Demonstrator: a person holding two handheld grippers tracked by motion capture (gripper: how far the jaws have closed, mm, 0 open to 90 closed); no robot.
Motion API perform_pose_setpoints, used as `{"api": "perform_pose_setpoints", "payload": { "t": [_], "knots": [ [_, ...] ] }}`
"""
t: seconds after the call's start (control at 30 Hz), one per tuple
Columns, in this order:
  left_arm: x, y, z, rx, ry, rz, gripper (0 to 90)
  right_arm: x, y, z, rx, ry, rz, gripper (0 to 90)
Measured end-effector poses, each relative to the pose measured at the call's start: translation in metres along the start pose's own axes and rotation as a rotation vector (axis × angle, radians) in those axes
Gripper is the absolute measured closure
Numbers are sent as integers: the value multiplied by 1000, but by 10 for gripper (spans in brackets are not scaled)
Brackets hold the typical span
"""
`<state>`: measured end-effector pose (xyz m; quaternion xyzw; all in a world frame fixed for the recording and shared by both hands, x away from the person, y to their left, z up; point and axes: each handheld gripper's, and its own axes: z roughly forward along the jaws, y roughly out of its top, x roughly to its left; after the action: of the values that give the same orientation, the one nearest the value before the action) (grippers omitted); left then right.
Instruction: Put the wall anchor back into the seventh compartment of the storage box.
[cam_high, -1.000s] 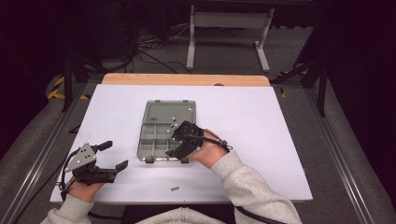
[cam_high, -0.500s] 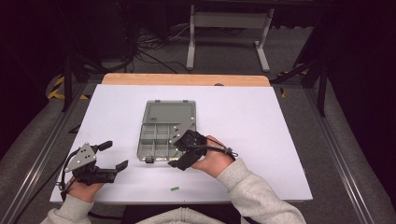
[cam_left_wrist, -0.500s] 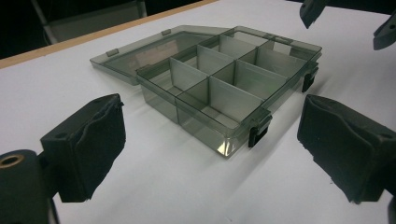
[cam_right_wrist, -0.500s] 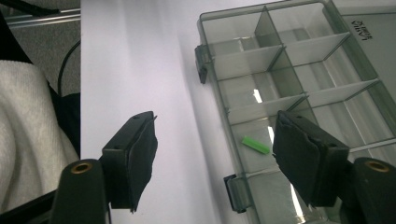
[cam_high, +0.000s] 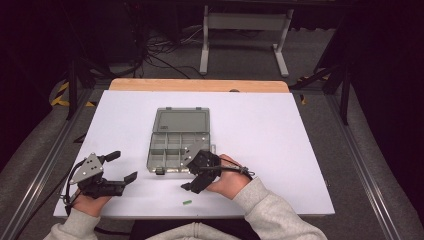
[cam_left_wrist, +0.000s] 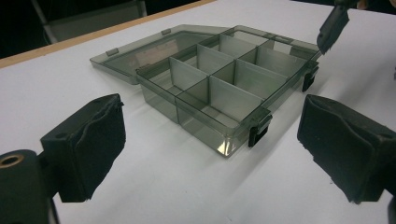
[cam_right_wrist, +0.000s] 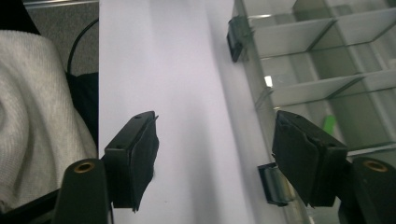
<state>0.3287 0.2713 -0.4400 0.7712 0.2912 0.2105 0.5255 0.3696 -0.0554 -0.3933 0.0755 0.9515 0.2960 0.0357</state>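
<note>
Dark floor with cables and a metal stand lies beyond the white desk (cam_high: 280, 130). On it sits the open grey compartment box (cam_high: 177, 145), near the front-centre. Right gripper (cam_high: 196, 175), fingers released, hovers at its front edge; left gripper (cam_high: 117, 167) rests apart, fingers released.

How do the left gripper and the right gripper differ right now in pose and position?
The left gripper rests well left of the compartment box, apart from it; the right gripper sits at the box's near right corner. In its own view, the left gripper faces the box from a distance; in the right gripper view, one jaw overlaps the box's front edge, the other stands over bare table. Both stand open, holding nothing.
</note>
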Motion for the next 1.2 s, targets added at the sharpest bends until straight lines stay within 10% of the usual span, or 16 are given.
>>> {"api": "perform_pose_setpoints", "payload": {
  "t": [0.73,1.2],
  "knots": [
    [0,0,0,4,-1,1,85,20,-15,30,78,66,-17,335],
    [0,0,0,3,-1,-4,85,31,-16,40,138,102,-51,504]
  ]
}}
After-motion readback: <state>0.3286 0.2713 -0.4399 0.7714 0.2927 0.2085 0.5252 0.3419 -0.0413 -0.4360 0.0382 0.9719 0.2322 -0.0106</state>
